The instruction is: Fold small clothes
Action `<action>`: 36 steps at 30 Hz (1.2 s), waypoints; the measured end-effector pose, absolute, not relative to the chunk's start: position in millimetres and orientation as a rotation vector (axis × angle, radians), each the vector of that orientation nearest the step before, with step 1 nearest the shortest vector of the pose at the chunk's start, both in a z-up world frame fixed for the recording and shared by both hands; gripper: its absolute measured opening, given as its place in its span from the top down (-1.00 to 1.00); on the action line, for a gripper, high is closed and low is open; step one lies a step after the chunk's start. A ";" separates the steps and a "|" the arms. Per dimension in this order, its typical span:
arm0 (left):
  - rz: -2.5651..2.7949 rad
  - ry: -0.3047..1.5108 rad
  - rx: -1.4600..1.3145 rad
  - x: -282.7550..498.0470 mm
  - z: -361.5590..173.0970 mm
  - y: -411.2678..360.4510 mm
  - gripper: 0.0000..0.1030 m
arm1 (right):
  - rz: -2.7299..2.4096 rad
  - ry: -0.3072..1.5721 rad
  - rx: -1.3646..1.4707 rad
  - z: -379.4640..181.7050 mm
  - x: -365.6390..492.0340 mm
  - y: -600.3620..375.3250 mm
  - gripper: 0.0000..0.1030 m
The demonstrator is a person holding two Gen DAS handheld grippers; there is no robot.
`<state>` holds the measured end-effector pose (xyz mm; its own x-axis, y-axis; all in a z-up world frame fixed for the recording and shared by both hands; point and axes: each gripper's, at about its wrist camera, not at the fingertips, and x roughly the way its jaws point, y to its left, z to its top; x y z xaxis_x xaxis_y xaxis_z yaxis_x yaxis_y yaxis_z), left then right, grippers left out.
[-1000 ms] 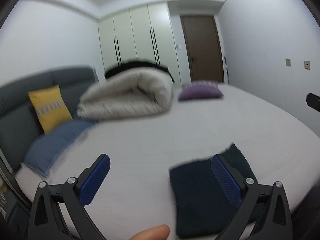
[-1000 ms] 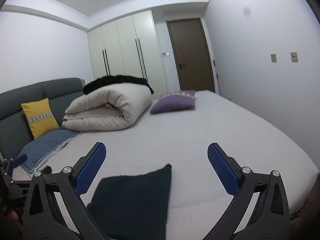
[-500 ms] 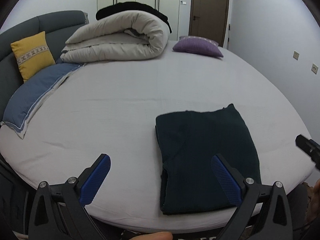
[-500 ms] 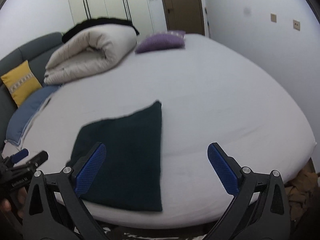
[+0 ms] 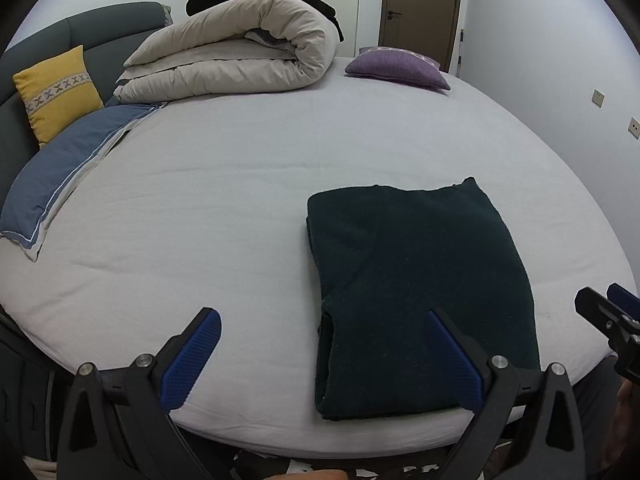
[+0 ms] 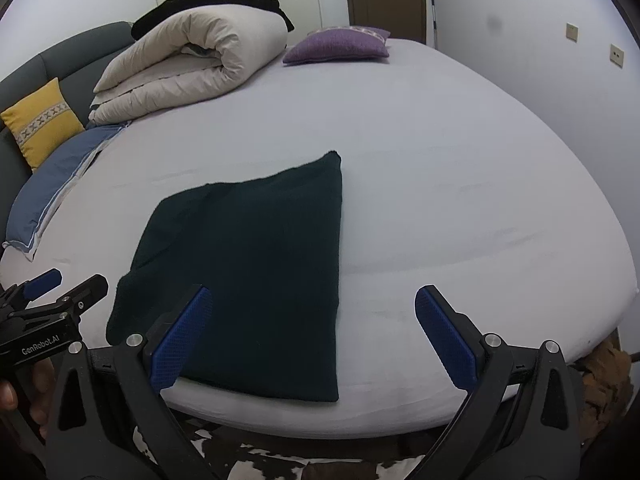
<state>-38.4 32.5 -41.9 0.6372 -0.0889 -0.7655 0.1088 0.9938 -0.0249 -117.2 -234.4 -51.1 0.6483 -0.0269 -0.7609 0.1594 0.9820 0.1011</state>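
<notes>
The dark garment (image 5: 420,292) lies lengthwise, nearer the empty, wide-open left gripper (image 5: 320,356) than the right gripper (image 6: 316,336), likewise empty and wide open.

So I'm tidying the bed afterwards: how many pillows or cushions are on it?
3: a yellow cushion against the headboard, a blue pillow lying below it, and a purple cushion at the far side. The rolled duvet may hide more.

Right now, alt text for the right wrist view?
A dark folded garment lies flat near the front edge of a bed with a pale sheet, under the open right gripper. Left gripper shows at the left edge. At the far end: a rolled cream duvet, purple cushion, yellow cushion.
</notes>
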 end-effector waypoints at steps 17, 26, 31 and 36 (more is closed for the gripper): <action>-0.098 0.891 0.028 -31.5 -53.5 36.2 -1.00 | -0.100 0.905 0.145 -64.7 -113.1 -225.4 -1.00; -0.096 0.896 0.024 -31.9 -56.2 36.8 -1.00 | -0.102 0.919 0.141 -71.3 -109.3 -220.8 -1.00; -0.094 0.898 0.026 -32.4 -58.3 36.8 -1.00 | -0.103 0.918 0.143 -72.3 -109.5 -219.8 -1.00; -0.092 0.901 0.023 -33.5 -60.1 36.0 -1.00 | -0.103 0.919 0.144 -73.4 -108.3 -218.9 -1.00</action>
<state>-33.5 36.0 -60.1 0.6171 -0.0701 -0.7838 0.0897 0.9958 -0.0184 -108.3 -218.9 -73.4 0.6028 -0.0276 -0.7974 0.1501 0.9855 0.0794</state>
